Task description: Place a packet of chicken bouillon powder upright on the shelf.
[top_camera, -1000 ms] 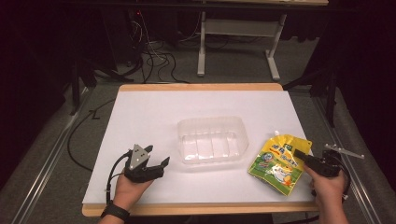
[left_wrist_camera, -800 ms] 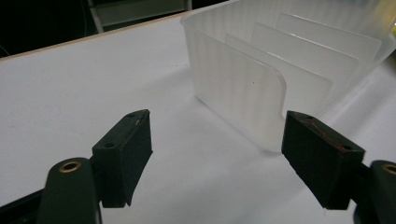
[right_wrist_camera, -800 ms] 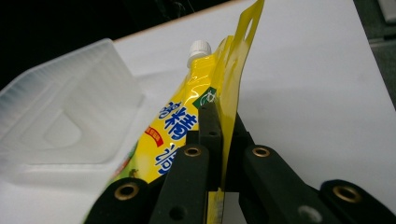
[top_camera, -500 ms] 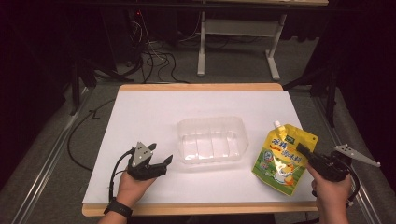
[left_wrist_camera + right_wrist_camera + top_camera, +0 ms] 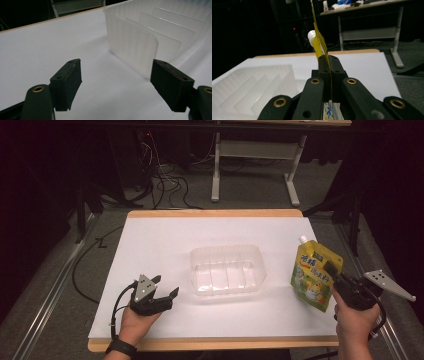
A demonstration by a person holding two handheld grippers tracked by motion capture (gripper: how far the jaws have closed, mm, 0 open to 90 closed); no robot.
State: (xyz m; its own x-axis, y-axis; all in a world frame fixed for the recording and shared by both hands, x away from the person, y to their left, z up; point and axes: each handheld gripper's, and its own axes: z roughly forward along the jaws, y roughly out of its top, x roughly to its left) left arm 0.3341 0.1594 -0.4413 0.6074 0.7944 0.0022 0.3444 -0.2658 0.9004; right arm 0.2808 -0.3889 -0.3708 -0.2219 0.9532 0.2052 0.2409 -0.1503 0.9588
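A yellow spouted pouch (image 5: 314, 272) with a white cap is held up off the white table sheet at the right. My right gripper (image 5: 337, 272) is shut on the pouch's edge; in the right gripper view the thin yellow pouch (image 5: 319, 45) stands edge-on between the closed jaws of my right gripper (image 5: 329, 62). A clear plastic tray (image 5: 226, 269) with ribbed dividers sits at the table's middle. My left gripper (image 5: 162, 292) rests near the front left, open and empty. In the left gripper view my left gripper (image 5: 116, 81) points at the near end wall of the clear tray (image 5: 135, 47).
A white sheet (image 5: 160, 245) covers the wooden table (image 5: 215, 213). Behind the table are cables on the floor (image 5: 165, 185) and a white desk frame (image 5: 255, 160). A black cable (image 5: 117, 302) trails from my left gripper.
My right gripper has lifted the pouch off the table and turned it more upright, moving it slightly right and back. The left gripper has barely moved.
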